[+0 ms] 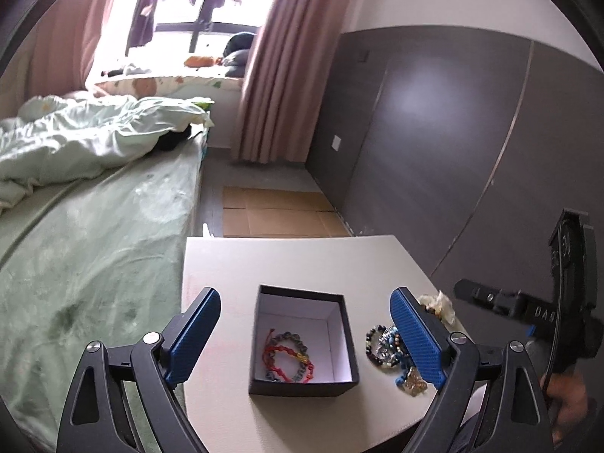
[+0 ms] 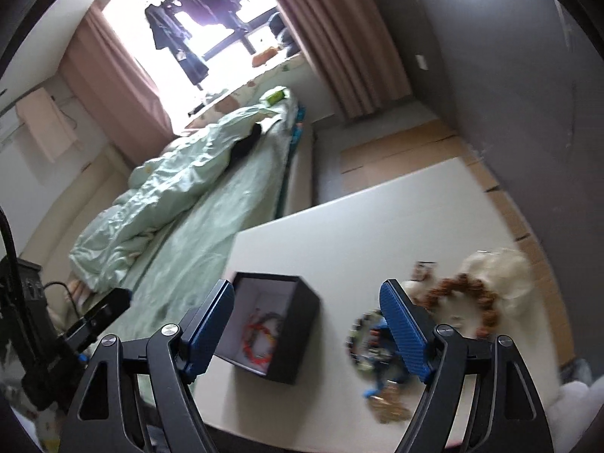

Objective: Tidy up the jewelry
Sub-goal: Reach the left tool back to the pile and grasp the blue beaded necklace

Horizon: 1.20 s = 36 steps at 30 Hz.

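A black box (image 1: 351,345) with a white inside stands on the white table (image 1: 302,260). Red and grey cord bracelets (image 1: 288,355) lie in it. Right of the box lies a pile of beaded bracelets (image 1: 381,345) with a gold and blue piece (image 1: 411,383). My left gripper (image 1: 305,326) hangs open above the box, nothing between its blue pads. In the right wrist view the box (image 2: 302,336) holds the same bracelets (image 2: 260,339). My right gripper (image 2: 307,319) is open and empty over the table between box and blurred bead pile (image 2: 368,343). A brown bead bracelet (image 2: 464,296) rests on a pale pouch (image 2: 502,268).
A bed with a green sheet (image 1: 83,264) and a rumpled quilt (image 1: 75,136) borders the table's left side. Flattened cardboard (image 1: 279,211) lies on the floor beyond the table. A grey wall panel (image 1: 453,132) runs along the right. A hand (image 1: 566,396) holds the other gripper's handle at right.
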Available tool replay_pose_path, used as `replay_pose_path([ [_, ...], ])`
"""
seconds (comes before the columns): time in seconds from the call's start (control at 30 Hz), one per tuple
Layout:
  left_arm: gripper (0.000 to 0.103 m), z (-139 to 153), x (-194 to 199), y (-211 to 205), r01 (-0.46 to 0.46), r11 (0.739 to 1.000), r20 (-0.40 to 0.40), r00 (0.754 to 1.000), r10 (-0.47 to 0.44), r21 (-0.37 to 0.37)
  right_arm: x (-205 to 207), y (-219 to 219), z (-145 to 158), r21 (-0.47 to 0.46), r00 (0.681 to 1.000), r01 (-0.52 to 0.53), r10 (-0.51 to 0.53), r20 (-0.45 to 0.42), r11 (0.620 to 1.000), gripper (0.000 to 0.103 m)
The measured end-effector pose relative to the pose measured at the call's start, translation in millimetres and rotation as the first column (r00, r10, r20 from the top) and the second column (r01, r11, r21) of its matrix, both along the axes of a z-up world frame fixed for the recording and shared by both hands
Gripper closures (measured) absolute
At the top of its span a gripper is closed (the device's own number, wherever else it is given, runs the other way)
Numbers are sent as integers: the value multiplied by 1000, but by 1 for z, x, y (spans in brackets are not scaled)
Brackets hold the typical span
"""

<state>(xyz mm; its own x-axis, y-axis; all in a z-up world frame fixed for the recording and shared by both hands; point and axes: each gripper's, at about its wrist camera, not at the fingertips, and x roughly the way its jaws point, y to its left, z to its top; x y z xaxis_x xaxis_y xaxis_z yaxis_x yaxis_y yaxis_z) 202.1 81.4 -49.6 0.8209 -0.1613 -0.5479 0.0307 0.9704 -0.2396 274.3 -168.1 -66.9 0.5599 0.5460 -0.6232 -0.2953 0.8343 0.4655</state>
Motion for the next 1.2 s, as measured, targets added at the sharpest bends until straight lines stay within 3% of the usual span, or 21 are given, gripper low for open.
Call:
replay_pose_path([
  [0.1, 11, 2, -1, -15, 23, 1000, 2, 1000, -23, 20, -5, -23, 5, -40, 998, 56, -55, 21, 998, 22],
  [0.17, 11, 5, -1, -24, 36, 999, 0, 999, -36, 28, -9, -39, 9, -52, 995, 90, -88, 37, 995, 8],
  [0.23, 11, 9, -1, -33, 59, 998, -2, 998, -59, 32, -12, -53, 13, -57, 991, 127, -125, 47, 990, 4],
  [0.57, 11, 16, 8, -78, 153, 987, -36, 988, -152, 48, -23, -115, 14, -28, 964, 262, -260, 65, 965, 4],
  [0.83, 11, 13, 24, -108, 209, 977, -67, 976, -206, 46, -22, -137, 9, -35, 967, 254, -253, 25, 967, 4],
  [1.07, 11, 1, 45, -129, 257, 966, -135, 958, -252, 19, -16, -154, -14, -13, 970, 239, -240, -30, 971, 4],
  [1.2, 20, -10, 59, -139, 296, 955, -176, 941, -289, 12, -6, -160, -27, 12, 967, 244, -242, -81, 970, 4],
])
